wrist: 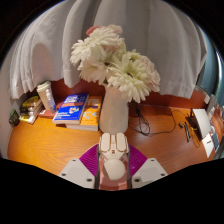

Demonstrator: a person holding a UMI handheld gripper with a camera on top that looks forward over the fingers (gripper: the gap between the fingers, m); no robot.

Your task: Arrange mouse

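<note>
A white computer mouse (114, 154) sits between my gripper's (113, 163) two fingers, its buttons and wheel pointing away from me. The magenta pads (90, 158) press against both of its sides. The mouse appears lifted above the wooden desk (50, 145). Just beyond the mouse stands a white vase (114, 110) with white daisy-like flowers (115, 60).
Books (75, 108) lie stacked on the desk to the left of the vase, with smaller items (32, 108) further left. Pens and a cable (185, 128) and a white box (205, 128) lie to the right. A white curtain (60, 40) hangs behind.
</note>
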